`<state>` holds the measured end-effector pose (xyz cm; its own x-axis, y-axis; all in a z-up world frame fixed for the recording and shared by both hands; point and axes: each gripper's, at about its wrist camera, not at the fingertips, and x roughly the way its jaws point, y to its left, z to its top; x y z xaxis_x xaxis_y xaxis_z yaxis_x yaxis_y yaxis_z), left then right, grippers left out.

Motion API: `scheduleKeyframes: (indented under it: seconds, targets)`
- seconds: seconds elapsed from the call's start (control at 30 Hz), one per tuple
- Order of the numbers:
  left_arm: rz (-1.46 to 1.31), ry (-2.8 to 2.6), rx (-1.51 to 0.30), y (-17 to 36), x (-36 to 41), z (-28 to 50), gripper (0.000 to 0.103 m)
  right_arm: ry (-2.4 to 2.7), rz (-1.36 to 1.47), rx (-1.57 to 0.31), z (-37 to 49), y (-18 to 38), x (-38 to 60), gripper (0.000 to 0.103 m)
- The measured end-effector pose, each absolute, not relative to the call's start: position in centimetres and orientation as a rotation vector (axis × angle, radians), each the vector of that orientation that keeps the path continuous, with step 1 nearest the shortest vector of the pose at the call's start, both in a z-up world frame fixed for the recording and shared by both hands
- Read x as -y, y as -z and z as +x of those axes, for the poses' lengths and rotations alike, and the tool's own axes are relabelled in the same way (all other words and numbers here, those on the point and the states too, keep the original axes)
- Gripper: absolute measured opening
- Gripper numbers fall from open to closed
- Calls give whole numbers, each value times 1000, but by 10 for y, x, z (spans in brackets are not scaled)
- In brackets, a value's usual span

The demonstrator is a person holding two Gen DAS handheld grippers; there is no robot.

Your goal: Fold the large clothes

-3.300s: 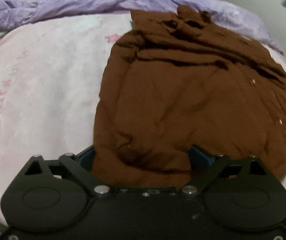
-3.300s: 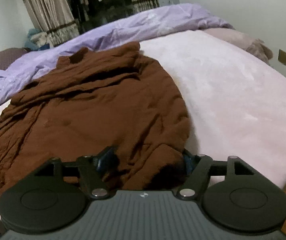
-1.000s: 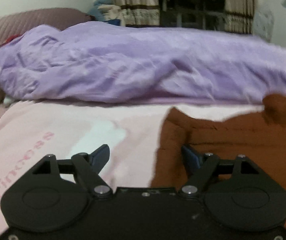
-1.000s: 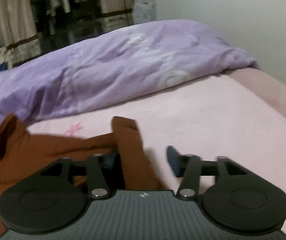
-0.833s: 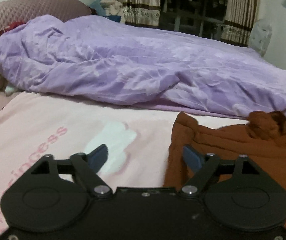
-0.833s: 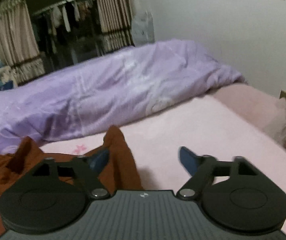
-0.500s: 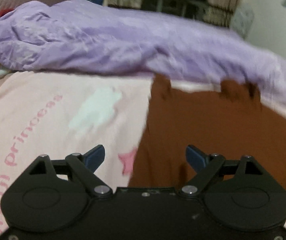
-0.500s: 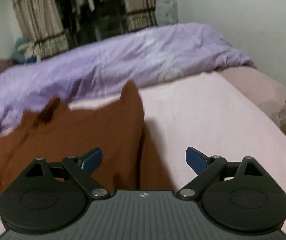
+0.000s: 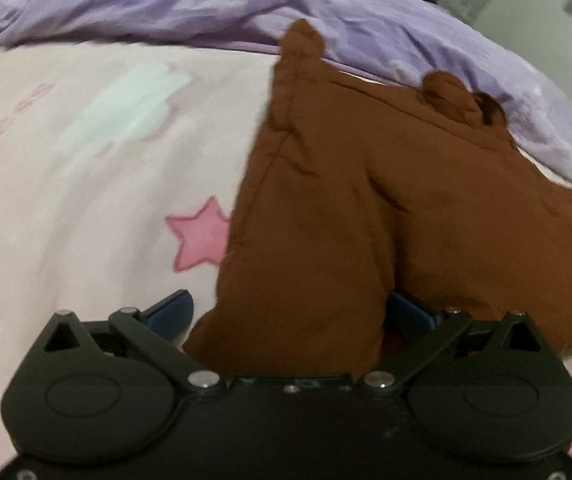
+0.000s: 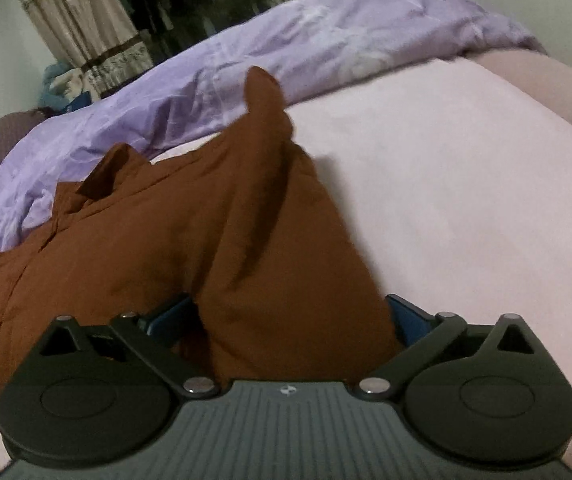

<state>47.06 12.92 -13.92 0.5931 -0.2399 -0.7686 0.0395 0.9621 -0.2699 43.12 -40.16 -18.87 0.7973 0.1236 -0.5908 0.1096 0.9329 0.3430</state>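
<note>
A brown shirt (image 9: pixel 386 184) lies folded over on the pink bed sheet (image 9: pixel 85 184), its collar toward the purple duvet. My left gripper (image 9: pixel 290 312) is open, its jaws wide apart around the near left fold of the shirt. In the right wrist view the same shirt (image 10: pixel 213 232) fills the middle. My right gripper (image 10: pixel 286 316) is open too, its jaws wide apart around the near right fold. The cloth bulges between both pairs of blue fingertips, which do not pinch it.
A crumpled purple duvet (image 9: pixel 213 4) lies across the far side of the bed, also in the right wrist view (image 10: pixel 326 40). The sheet has a pink star (image 9: pixel 201 232). Curtains (image 10: pixel 85 40) hang behind. Bare pink sheet (image 10: pixel 466 180) lies right of the shirt.
Both grippers carried the hem up toward the collar, opened, and have now drawn back and dropped low over the doubled shirt. The shirt is now folded in half.
</note>
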Motion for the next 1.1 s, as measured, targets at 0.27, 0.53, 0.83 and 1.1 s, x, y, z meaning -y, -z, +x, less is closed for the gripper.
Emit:
scheduleKeyframes:
  seconds: [0.27, 0.53, 0.83, 1.1]
  targets:
    - [-277, 198, -841, 124, -122, 469, 33, 3, 460, -595, 432, 171, 405, 20]
    - [-343, 140, -656, 55, -137, 400, 24, -111, 559, -462, 358, 100, 404, 10]
    - [-373, 36, -626, 35, -176, 211, 23, -167, 612, -416, 192, 82, 379, 11]
    - [-442, -16, -831, 133, -191, 201, 56, 28, 591, -678, 243, 202, 374, 46]
